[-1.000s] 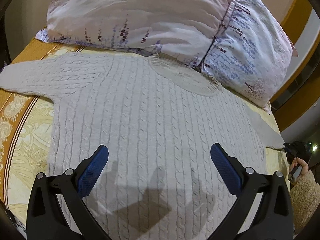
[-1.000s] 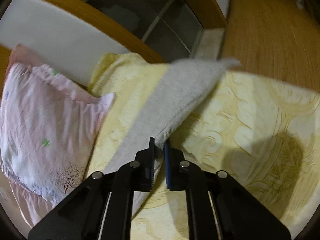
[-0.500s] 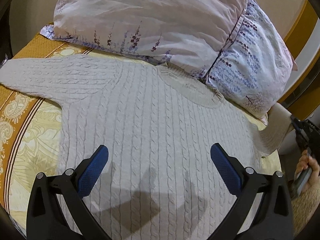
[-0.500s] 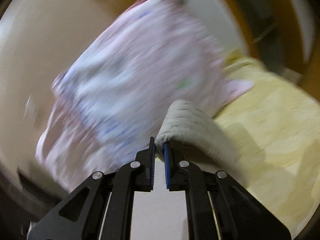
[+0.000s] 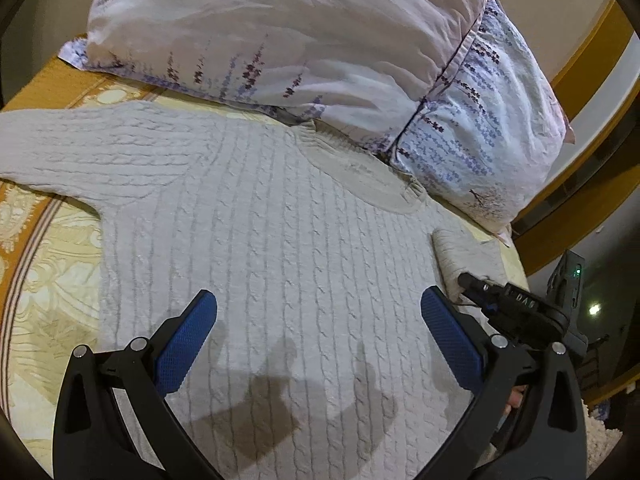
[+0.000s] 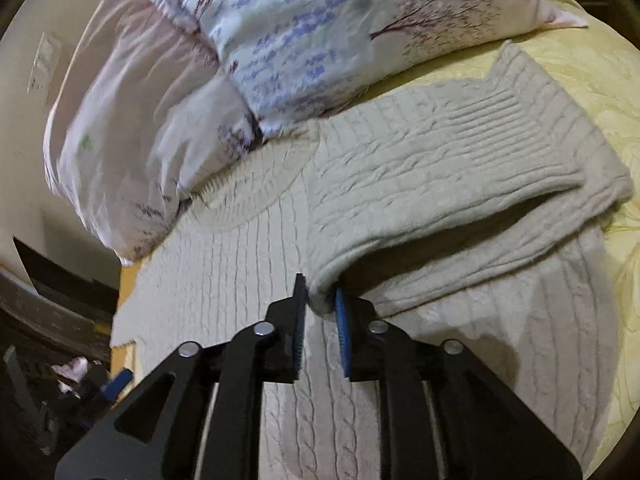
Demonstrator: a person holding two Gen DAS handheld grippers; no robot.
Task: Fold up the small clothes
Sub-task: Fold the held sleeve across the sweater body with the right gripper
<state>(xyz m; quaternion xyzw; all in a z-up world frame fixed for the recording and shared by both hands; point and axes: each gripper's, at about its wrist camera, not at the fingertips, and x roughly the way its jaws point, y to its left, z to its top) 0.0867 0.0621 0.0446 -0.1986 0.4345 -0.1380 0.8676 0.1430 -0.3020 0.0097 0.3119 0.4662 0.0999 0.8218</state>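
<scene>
A pale grey cable-knit sweater (image 5: 256, 248) lies flat on the bed, neck toward the pillows. Its left sleeve (image 5: 80, 152) stretches out to the left. My left gripper (image 5: 320, 332) is open and empty, hovering above the sweater's lower body. My right gripper (image 6: 320, 304) is shut on the cuff of the right sleeve (image 6: 440, 168), which is folded back over the sweater's body (image 6: 240, 280). The right gripper also shows in the left wrist view (image 5: 480, 292), at the sweater's right edge beside the folded sleeve (image 5: 460, 256).
Two floral pillows (image 5: 320, 40) lie at the head of the bed, touching the sweater's collar. The yellow patterned bedspread (image 5: 44, 264) shows on both sides. A wooden bed frame (image 5: 580, 56) and the bed's right edge lie close to the right gripper.
My right gripper has lifted the right sleeve off the bed edge and carried it inward, folding it over the sweater's body. My left gripper has stayed open, drifting slightly.
</scene>
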